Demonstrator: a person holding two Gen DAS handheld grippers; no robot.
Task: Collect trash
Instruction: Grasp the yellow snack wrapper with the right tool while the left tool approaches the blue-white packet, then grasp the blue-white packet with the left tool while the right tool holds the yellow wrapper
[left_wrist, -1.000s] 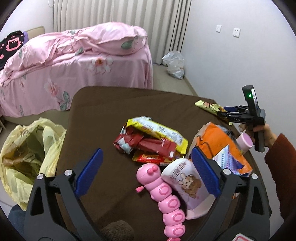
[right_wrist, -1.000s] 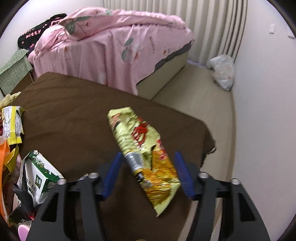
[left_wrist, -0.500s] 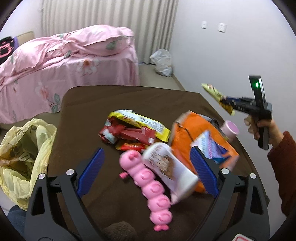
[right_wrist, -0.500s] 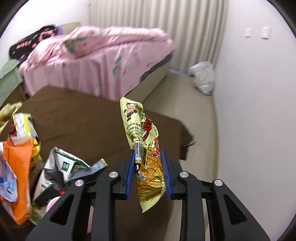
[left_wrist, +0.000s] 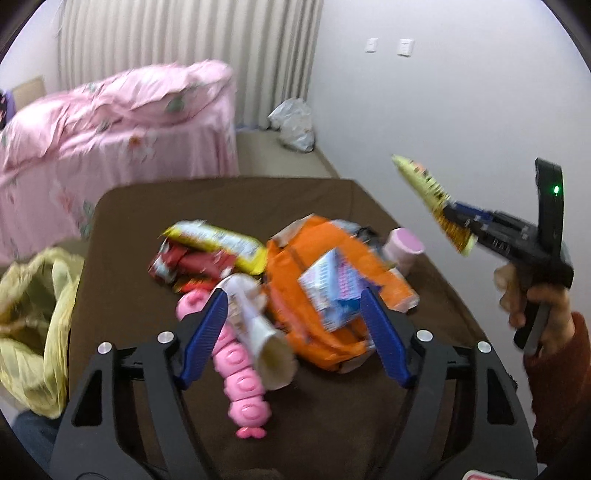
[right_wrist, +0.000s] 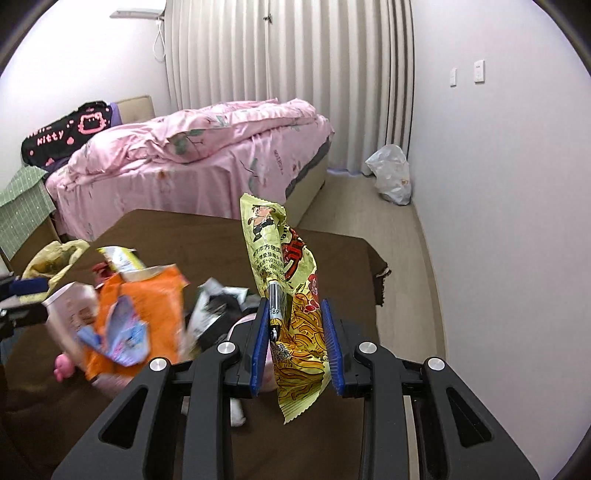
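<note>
Trash lies heaped on the brown table (left_wrist: 155, 229), which fills the middle of both views. Beyond it, in the upper left of each frame, stands a bed under a pink quilt (right_wrist: 207, 147), and a white plastic bag (right_wrist: 391, 177) sits on the floor by the wall. A yellow bin bag (left_wrist: 33, 321) hangs open at the left edge of the left wrist view, just beside the table. Biggest piece in the heap is an orange packet (left_wrist: 314, 266), with a yellow-and-red wrapper (left_wrist: 210, 247) to its left and a pink cup (left_wrist: 402, 247) at its right. A pink caterpillar toy (left_wrist: 240, 376) lies in the lower middle, touching a white cup-shaped package (left_wrist: 258, 332).

The left gripper (left_wrist: 295, 332) is closing, its blue fingers astride that white package and the orange packet; neither pad presses yet. The right gripper (right_wrist: 295, 339), held by a hand (left_wrist: 532, 299) at the right edge, is clenched on a yellow noodle wrapper (right_wrist: 284, 258), which stands upright above the table, clear of the heap.
</note>
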